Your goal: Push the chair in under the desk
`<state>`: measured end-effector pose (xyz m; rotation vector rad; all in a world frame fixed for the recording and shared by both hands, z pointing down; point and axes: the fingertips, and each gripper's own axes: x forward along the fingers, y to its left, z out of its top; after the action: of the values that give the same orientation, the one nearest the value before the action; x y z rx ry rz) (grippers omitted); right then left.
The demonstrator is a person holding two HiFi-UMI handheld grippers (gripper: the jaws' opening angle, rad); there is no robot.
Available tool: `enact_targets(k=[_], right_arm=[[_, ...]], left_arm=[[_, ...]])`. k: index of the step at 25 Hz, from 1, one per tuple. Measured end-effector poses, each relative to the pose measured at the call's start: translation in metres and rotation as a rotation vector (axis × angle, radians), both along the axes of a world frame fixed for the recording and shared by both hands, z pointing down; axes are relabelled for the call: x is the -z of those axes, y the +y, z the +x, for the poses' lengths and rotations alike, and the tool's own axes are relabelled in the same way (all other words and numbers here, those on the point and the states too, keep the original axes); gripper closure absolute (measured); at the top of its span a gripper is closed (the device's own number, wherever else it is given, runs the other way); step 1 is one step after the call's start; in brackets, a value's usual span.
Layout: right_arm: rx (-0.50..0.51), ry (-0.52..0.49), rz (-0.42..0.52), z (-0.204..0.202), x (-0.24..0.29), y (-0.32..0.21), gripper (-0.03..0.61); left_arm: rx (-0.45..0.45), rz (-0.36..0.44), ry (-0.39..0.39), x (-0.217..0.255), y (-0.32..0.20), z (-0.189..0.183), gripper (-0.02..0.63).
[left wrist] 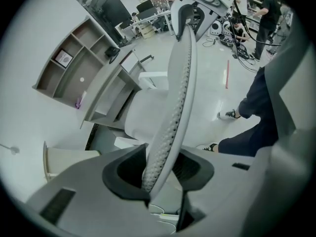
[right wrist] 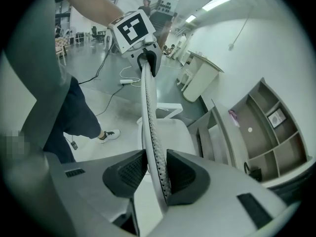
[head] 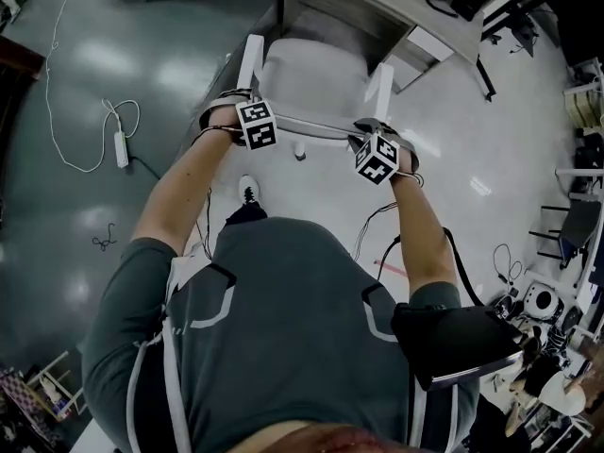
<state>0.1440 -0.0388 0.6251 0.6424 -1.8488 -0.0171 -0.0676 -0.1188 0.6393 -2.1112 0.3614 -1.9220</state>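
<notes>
A white chair stands in front of the grey desk (head: 377, 12), its seat (head: 311, 78) partly below the desk's edge. The thin perforated backrest (head: 316, 126) runs between my two grippers. My left gripper (head: 247, 111) is shut on the backrest's left end, and in the left gripper view (left wrist: 160, 174) the backrest (left wrist: 180, 83) stands clamped between both dark pads. At the right end, my right gripper (head: 370, 132) is shut on the same top edge. In the right gripper view (right wrist: 150, 174) the backrest (right wrist: 147, 117) passes between the pads toward the left gripper's marker cube (right wrist: 132, 27).
A power strip (head: 121, 147) and white cable lie on the floor to the left. The person's shoe (head: 248, 192) is right behind the chair. A shelf unit (right wrist: 271, 127) stands past the desk (right wrist: 217, 127). Cables and gear (head: 543, 300) crowd the right side.
</notes>
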Motion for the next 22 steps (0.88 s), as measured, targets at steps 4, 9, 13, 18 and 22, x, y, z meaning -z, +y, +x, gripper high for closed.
enact_targets(k=[4,9,13,18,22], right_arm=[[-0.033,0.003,-0.005,-0.014,0.0,-0.024,0.448],[-0.091,0.005,-0.024,-0.026,-0.001,-0.053,0.446],[-0.144,0.015,-0.024,-0.035,-0.001,-0.071,0.443],[-0.202,0.015,-0.039,-0.049,-0.002,-0.094,0.44],[-0.245,0.013,-0.047,-0.052,0.001,-0.114,0.44]], left_arm=[[-0.04,-0.002,0.005,-0.001,-0.03,-0.011,0.462],[-0.083,-0.003,0.006,0.001,-0.065,-0.021,0.462],[-0.125,-0.003,0.016,-0.001,-0.089,-0.026,0.463],[-0.189,0.027,0.033,0.0,-0.121,-0.037,0.463],[-0.228,0.031,0.034,0.001,-0.148,-0.034,0.463]])
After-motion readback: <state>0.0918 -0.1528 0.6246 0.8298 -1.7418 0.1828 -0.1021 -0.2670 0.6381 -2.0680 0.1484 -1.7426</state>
